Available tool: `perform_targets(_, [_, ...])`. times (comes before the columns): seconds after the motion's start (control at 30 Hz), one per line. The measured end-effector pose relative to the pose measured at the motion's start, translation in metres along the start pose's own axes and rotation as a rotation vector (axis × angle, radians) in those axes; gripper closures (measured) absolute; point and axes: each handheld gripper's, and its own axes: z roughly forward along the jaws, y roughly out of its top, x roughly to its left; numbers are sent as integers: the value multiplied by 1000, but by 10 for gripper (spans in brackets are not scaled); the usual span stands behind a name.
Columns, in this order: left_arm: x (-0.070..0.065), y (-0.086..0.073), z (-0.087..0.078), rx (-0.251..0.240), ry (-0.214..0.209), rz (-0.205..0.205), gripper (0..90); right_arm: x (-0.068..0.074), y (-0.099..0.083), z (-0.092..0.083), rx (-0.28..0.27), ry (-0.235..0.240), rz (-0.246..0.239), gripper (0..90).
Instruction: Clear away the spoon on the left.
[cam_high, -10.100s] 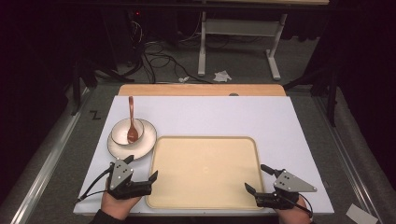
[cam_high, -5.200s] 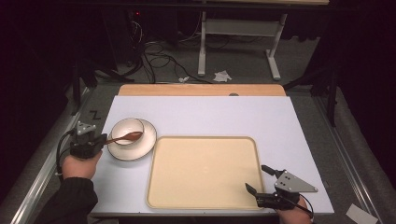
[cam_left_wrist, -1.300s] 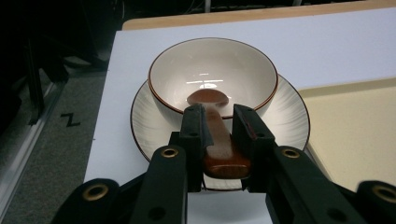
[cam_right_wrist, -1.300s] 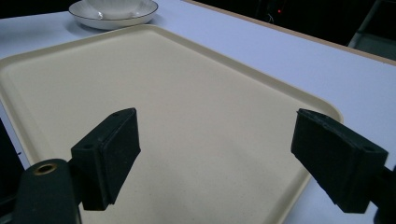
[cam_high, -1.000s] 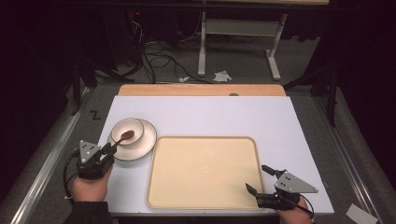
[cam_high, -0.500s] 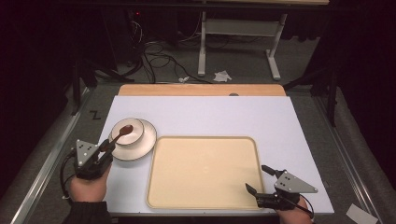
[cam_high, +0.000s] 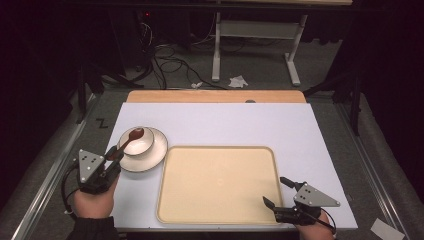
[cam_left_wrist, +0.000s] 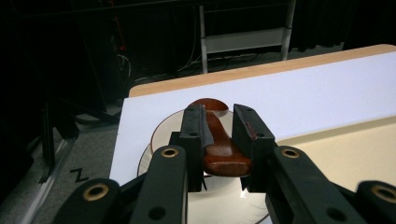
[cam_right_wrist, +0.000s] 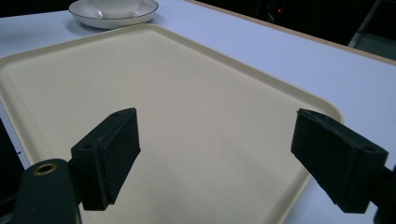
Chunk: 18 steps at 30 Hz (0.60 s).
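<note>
While gripping: left gripper (cam_high: 113, 156) is pinching the spoon (cam_high: 131, 138) handle.
Spoon: its head is lying in the bowl (cam_high: 142, 146), left of the tray (cam_high: 172, 200).
Right gripper (cam_high: 274, 191): jaws are standing spread over the tray corner.

Place: recording lab or test studio, not a home or kitchen.
Lighting: bright on the table alone, dark all around, black surroundings at the sides and back.
Work surface: wooden tabletop (cam_high: 215, 96) covered by a plain white sheet (cam_high: 220, 125), laid out like a staged test bench.
Floor: grey carpet (cam_high: 320, 65) with loose black cables (cam_high: 165, 55) trailing across it, a crumpled scrap of paper (cam_high: 238, 81) left lying.
Furniture: white metal legs of an adjustable desk (cam_high: 260, 35) behind the table.
Equipment: small red indicator light (cam_high: 146, 14) glowing in the dark at the back, metal rail (cam_high: 47, 185) along the left edge.
</note>
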Motion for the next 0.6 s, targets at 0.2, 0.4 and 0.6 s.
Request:
perform_targets(0.2, [-4,7,-8,-48,-8,16,749,0,0,0,-4,2,0,168])
perform_targets(0.4, [-7,11,-13,-73,-14,28,749,0,0,0,-2,1,5,168])
perform_targets(0.6, [-11,14,-17,-96,-27,33,749,0,0,0,-2,0,4,168])
